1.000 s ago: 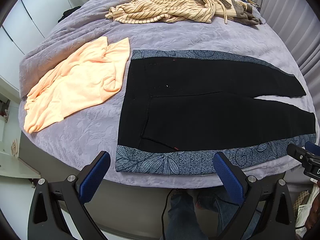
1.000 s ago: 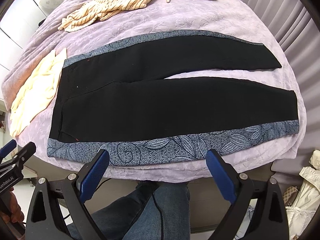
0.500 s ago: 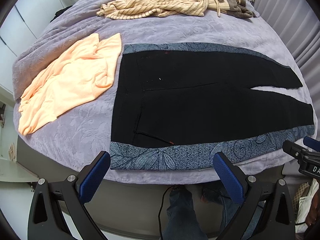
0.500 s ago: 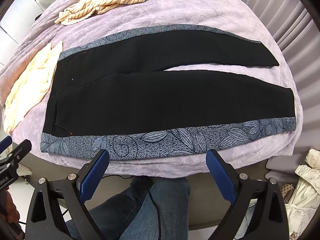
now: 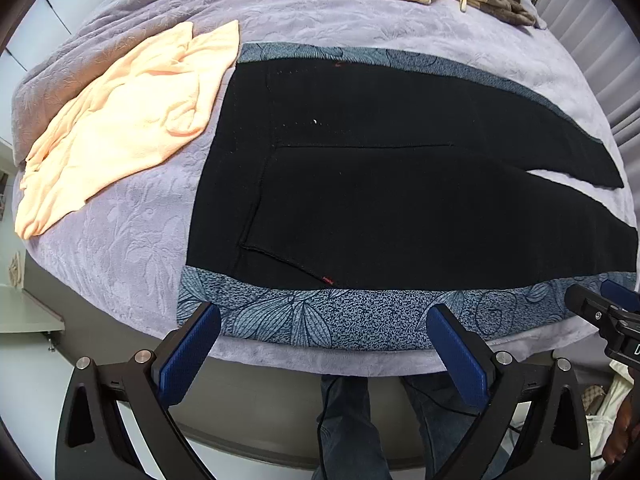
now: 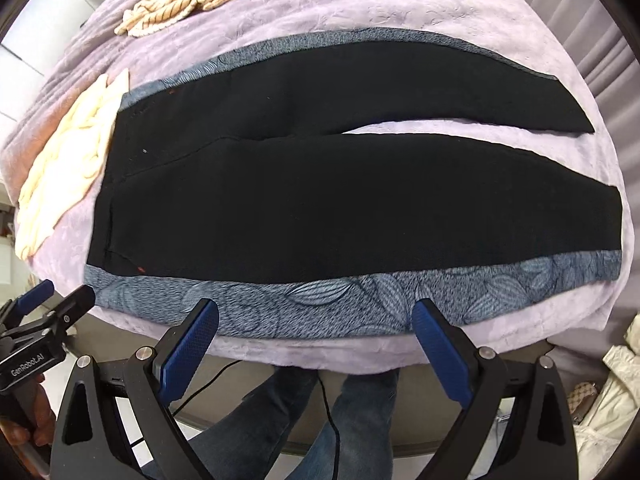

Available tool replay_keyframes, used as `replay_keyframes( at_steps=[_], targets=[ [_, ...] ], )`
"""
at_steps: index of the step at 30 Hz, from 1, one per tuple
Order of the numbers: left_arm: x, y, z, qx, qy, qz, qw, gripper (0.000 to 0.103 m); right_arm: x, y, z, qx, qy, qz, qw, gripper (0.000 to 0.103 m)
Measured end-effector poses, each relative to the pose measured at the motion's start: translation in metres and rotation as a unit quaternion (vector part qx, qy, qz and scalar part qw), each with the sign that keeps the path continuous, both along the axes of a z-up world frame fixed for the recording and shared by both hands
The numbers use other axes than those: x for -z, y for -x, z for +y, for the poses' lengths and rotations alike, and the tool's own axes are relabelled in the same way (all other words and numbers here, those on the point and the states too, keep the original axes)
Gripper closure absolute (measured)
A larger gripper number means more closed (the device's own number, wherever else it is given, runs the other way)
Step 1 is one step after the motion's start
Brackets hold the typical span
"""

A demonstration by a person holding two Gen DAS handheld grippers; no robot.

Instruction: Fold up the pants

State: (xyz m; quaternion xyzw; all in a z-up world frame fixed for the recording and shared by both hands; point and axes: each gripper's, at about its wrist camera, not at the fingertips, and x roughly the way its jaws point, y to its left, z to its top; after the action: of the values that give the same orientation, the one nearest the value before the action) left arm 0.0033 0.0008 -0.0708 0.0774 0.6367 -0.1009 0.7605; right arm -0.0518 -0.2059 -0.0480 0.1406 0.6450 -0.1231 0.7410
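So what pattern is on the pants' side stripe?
Blue-grey leaf print on the side stripe, clearest in the right wrist view.

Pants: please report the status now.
Left gripper open, right gripper open. Black pants flat, unfolded. Peach garment touches waistband.

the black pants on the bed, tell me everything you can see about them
The black pants lie flat and unfolded on the lilac bedspread, waistband at the left, both legs running right with a narrow gap between them. A grey-blue floral-print stripe runs down each outer side. The cloth looks like matte knit, with small red stitches at the pocket corners. The peach garment meets the waistband's far corner. Both grippers, the left and right, hover open at the near stripe.
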Motion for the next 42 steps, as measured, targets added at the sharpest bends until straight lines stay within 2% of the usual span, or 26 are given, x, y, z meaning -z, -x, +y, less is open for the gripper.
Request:
replay_keyframes(
  at_steps=[7, 13, 14, 15, 16, 17, 18, 19, 21, 25, 28, 29, 30, 31, 34, 38, 40, 41, 42],
  targets=[
    [0.02, -0.004, -0.015, -0.014, 0.004, 0.012, 0.9998, 0.0, 0.027, -0.008, -0.016, 0.0, -0.022, 0.019, 1.0, 0.004],
    [0.036, -0.016, -0.01, -0.036, 0.017, 0.016, 0.9991, 0.0, 0.038, -0.01, -0.032, 0.004, -0.067, -0.004, 0.998, 0.005],
    [0.039, -0.018, -0.008, -0.037, 0.025, 0.023, 0.9987, 0.001, 0.04, -0.008, -0.036, 0.011, -0.085, -0.014, 0.996, 0.008],
    [0.041, -0.019, -0.007, -0.039, 0.035, 0.03, 0.9982, 0.014, 0.041, -0.006, -0.042, 0.021, -0.112, -0.029, 0.993, 0.011],
    [0.043, -0.021, -0.004, -0.039, 0.05, 0.035, 0.9973, 0.023, 0.044, -0.003, -0.048, 0.03, -0.146, -0.042, 0.988, 0.025],
    [0.045, -0.023, -0.001, -0.04, 0.066, 0.044, 0.996, 0.035, 0.048, 0.001, -0.055, 0.04, -0.184, -0.052, 0.981, 0.047],
    [0.047, -0.024, 0.003, -0.043, 0.078, 0.052, 0.9947, 0.035, 0.053, 0.005, -0.061, 0.052, -0.229, -0.06, 0.97, 0.056],
    [0.049, -0.025, 0.007, -0.05, 0.089, 0.056, 0.9933, 0.035, 0.061, 0.012, -0.068, 0.068, -0.277, -0.067, 0.956, 0.06],
    [0.052, -0.025, 0.015, -0.061, 0.103, 0.059, 0.9911, 0.035, 0.074, 0.027, -0.074, 0.087, -0.319, -0.067, 0.941, 0.06],
    [0.055, -0.02, 0.027, -0.073, 0.106, 0.063, 0.9897, 0.035, 0.094, 0.052, -0.076, 0.098, -0.329, -0.041, 0.938, 0.06],
    [0.057, -0.014, 0.036, -0.07, 0.099, 0.066, 0.9904, 0.035, 0.105, 0.069, -0.076, 0.116, -0.347, -0.028, 0.93, 0.06],
    [0.057, -0.011, 0.039, -0.069, 0.099, 0.067, 0.9904, 0.033, 0.109, 0.072, -0.076, 0.119, -0.349, -0.029, 0.929, 0.06],
    [0.06, -0.007, 0.044, -0.069, 0.1, 0.069, 0.9902, 0.024, 0.111, 0.076, -0.075, 0.123, -0.355, -0.031, 0.926, 0.06],
    [0.061, -0.005, 0.046, -0.071, 0.103, 0.071, 0.9895, 0.02, 0.112, 0.078, -0.074, 0.126, -0.359, -0.034, 0.924, 0.06],
    [0.06, 0.004, 0.052, -0.077, 0.114, 0.07, 0.988, 0.02, 0.118, 0.072, -0.075, 0.138, -0.367, -0.062, 0.918, 0.06],
    [0.061, 0.014, 0.056, -0.08, 0.123, 0.08, 0.9859, 0.02, 0.133, 0.052, -0.065, 0.147, -0.389, -0.076, 0.906, 0.049],
    [0.062, 0.02, 0.059, -0.092, 0.145, 0.089, 0.9811, 0.02, 0.139, 0.042, -0.057, 0.147, -0.406, -0.072, 0.899, 0.049],
    [0.062, 0.022, 0.062, -0.1, 0.165, 0.094, 0.9766, 0.02, 0.133, 0.038, -0.052, 0.146, -0.426, -0.083, 0.889, 0.049],
    [0.063, 0.024, 0.064, -0.107, 0.182, 0.099, 0.9724, 0.02, 0.123, 0.037, -0.056, 0.143, -0.433, -0.095, 0.885, 0.049]
  ],
)
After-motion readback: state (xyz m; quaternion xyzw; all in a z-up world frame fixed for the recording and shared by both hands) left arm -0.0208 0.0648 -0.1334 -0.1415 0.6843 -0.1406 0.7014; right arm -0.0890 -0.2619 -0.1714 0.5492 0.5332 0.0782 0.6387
